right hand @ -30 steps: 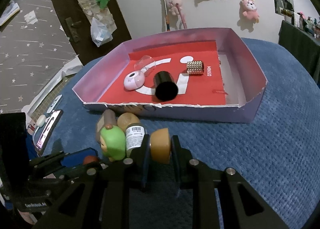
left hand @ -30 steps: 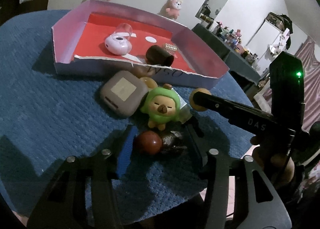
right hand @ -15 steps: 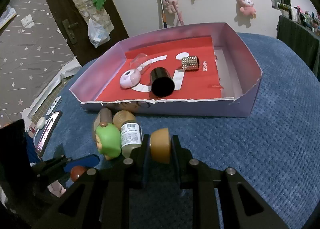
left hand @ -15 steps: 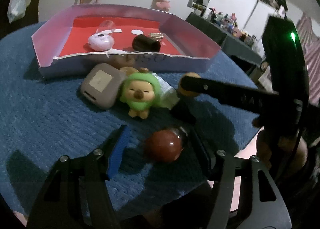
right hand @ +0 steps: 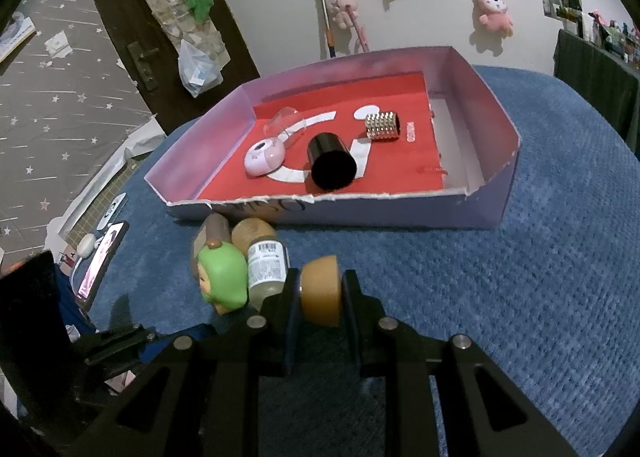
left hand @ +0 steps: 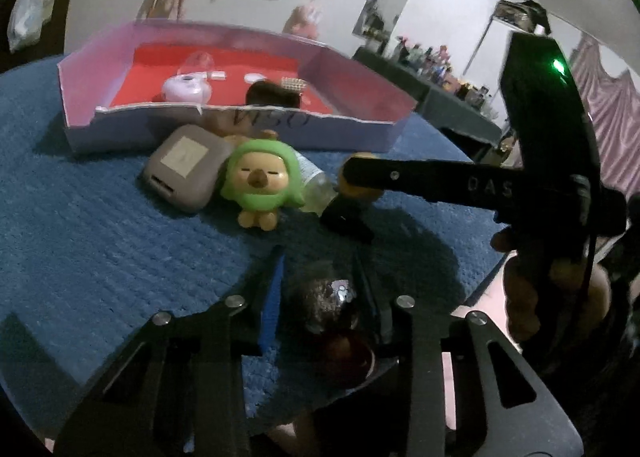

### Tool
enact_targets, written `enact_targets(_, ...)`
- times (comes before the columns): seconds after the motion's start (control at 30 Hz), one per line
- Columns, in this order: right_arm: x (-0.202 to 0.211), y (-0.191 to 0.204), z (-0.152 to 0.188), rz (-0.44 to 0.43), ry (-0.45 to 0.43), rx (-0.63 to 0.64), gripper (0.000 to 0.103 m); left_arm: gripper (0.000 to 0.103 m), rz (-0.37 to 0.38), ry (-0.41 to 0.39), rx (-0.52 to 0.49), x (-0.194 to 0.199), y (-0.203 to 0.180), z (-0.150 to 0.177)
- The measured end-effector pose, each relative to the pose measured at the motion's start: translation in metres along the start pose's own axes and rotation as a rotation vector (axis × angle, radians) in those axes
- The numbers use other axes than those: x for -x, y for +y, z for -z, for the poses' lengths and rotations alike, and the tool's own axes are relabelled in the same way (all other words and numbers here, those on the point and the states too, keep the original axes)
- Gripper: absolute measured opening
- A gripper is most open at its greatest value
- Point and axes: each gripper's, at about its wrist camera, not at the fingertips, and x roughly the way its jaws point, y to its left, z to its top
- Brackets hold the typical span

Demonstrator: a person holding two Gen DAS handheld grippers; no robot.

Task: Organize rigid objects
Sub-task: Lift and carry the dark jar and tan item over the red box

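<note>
figurine left of bottle, before tray

Bare blue mat lies open right of the tray, while figurine, bottle and case crowd its front wall.

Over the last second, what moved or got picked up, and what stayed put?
The left gripper drew the dark glittery object with a red cap back from the pile, and it now sits deep between the fingers. The right gripper stays clamped on the tan disc. The green figure, grey case and box contents are unmoved.
</note>
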Motion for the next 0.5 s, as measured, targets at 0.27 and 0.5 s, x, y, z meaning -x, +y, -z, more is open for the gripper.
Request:
enact_targets(0.27, 0.012, 0.003, 0.009, 0.003, -0.022, 0.006, 0.022, 0.034, -0.076, -0.058, -0.059, 0.004, -0.013, 0.019)
enact_targets(0.5, 0.016, -0.004, 0.024, 0.011, -0.029, -0.002, 0.022, 0.031, -0.115, -0.106, -0.109, 0.012, -0.023, 0.034)
